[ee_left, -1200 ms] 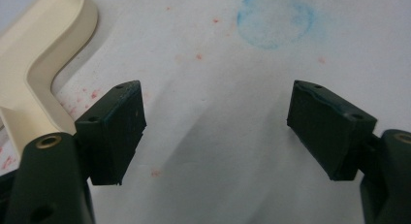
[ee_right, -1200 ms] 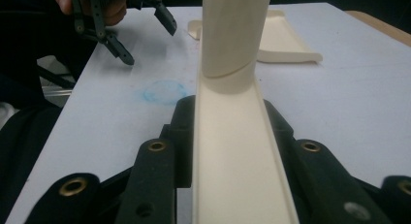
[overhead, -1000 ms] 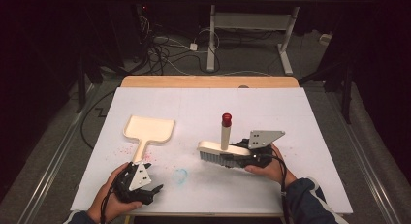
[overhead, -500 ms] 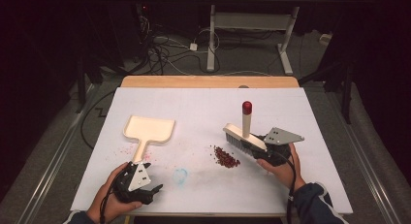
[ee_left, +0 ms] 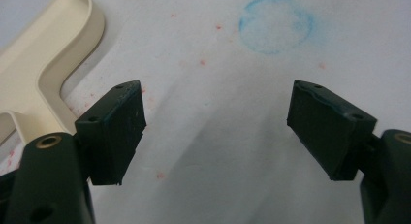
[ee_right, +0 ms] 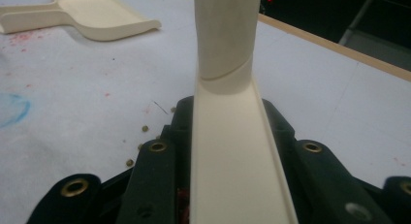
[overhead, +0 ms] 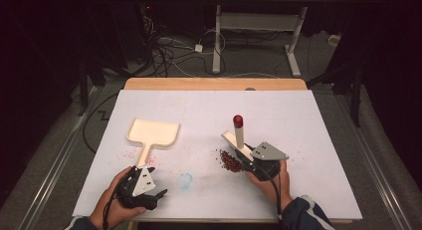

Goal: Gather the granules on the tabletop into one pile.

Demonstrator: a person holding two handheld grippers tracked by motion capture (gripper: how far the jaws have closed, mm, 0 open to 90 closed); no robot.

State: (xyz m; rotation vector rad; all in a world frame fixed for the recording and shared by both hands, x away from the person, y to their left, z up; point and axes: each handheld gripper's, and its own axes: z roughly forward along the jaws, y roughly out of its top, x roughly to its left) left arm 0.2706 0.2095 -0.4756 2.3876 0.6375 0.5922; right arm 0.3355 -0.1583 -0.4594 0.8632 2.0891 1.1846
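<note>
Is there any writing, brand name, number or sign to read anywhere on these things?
None can be read: the cream brush, the cream dustpan and the white table cover carry no lettering. The blue ring on the cover is a smudged mark, not a letter or number.

The brush (overhead: pixel 238 138) and dustpan (overhead: pixel 152 134) looked like smooth cream plastic with a slight sheen. The worktop (overhead: pixel 308 120) wore matt white paper, its far edge bare pale wood. The left hand-held gripper (ee_left: pixel 218 127) had matt dark pads, rubbery in look, on smooth black plastic with brass-coloured rivets.
</note>
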